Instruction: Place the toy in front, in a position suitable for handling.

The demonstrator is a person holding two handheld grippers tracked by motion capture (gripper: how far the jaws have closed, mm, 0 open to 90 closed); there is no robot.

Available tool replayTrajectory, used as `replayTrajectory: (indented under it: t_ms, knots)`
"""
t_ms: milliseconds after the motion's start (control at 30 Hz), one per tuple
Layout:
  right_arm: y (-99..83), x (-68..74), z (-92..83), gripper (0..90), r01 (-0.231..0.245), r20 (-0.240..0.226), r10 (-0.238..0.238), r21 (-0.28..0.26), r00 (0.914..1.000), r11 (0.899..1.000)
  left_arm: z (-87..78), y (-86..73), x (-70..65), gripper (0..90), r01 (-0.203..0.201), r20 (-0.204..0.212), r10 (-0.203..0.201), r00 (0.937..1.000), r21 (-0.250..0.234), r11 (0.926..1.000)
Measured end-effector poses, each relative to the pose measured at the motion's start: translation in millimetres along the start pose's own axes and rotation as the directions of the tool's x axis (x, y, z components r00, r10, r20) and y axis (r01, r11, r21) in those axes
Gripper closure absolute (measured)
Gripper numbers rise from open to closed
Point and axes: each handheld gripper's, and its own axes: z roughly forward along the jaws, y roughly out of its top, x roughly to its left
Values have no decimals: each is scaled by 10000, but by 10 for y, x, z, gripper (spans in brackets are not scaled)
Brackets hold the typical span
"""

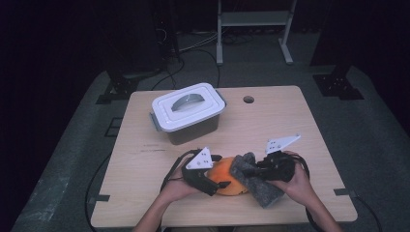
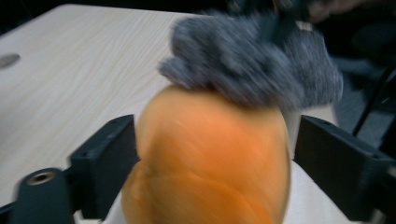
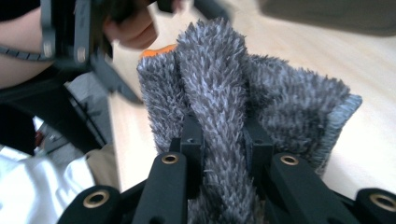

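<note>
A round orange thing [image 1: 223, 175] lies near the table's front edge, with a grey fuzzy cloth [image 1: 256, 186] draped over its right side. My left gripper [image 1: 212, 185] stands open around the orange thing [image 2: 210, 158]. One jaw is close against its side and the other shows a small gap. The cloth [image 2: 252, 70] bunches on top of it. My right gripper [image 1: 249, 170] is shut on a fold of the grey cloth [image 3: 224, 84], the fold squeezed between its jaws [image 3: 223, 135]. A sliver of the orange thing [image 3: 156, 52] peeks out behind the cloth.
A white lidded storage box [image 1: 188, 113] with a grey handle stands at the back left of the wooden table [image 1: 300, 125]. A small round hole [image 1: 248, 99] sits in the tabletop near the far edge. Cables and stand legs lie on the floor beyond.
</note>
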Motion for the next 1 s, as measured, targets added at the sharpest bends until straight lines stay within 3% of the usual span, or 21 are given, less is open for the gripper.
replayTrajectory:
  t_ms: [133, 300, 400, 600, 767, 867, 1000]
  knots:
    - [3, 88, -22, 741, 239, 154, -241, 152, 9996, 9996, 34, -64, 27, 249, 223, 356, -238, 9991, 434, 9988]
    - [101, 160, -53, 740, 508, 369, -508, -6, 9980, 9987, 77, -52, -41, 252, -113, 429, 90, 9990, 522, 9986]
    - [106, 150, -15, 740, 566, 349, -570, 112, 9978, 9983, 55, -68, -19, 253, -82, 528, 51, 9986, 604, 9981]
    - [-131, 25, -73, 739, -109, 244, 111, -80, 9996, 9999, 41, -88, -21, 256, -185, 646, 145, 9978, 617, 9979]
    - [-344, -51, -185, 737, -654, 537, 643, 186, 9965, 9977, 83, -58, -69, 255, -396, 654, 352, 9972, 666, 9970]
    - [-286, -18, -234, 736, -540, 560, 535, 69, 9970, 9985, 94, -59, -74, 255, -385, 718, 337, 9968, 656, 9971]
    - [-33, 62, -179, 733, 3, 342, 2, -154, 9994, 9999, 86, -69, -69, 255, -332, 778, 282, 9966, 633, 9974]
